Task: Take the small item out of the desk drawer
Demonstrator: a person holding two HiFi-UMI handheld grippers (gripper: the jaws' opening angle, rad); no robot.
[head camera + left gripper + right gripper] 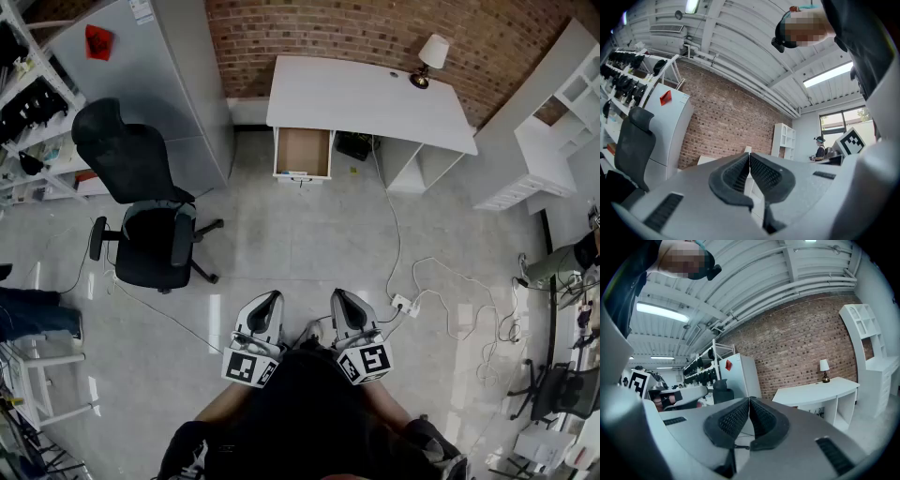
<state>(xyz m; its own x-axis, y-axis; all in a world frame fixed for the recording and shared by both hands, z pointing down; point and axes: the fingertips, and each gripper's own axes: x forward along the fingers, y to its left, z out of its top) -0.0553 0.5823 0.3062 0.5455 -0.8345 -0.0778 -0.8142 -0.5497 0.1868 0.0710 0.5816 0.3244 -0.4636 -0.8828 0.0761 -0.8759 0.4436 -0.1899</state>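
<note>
The left gripper (272, 296) and the right gripper (339, 295) sit side by side, close in front of the person, both pointing level towards the desk. In each gripper view the ribbed pads are pressed together with nothing between them; neither gripper holds or touches anything. On the floor just right of the right jaws lies a white power strip (406, 304) with its cable. Ahead and left of the left jaws stands a black office chair (150, 220). Well ahead, in line with the gap between the grippers, the desk drawer (303, 150) is pulled out of the white desk (366, 98), its long axis running towards the jaws. A small item (296, 173) lies against the drawer's front wall, too small to tell which way it points.
</note>
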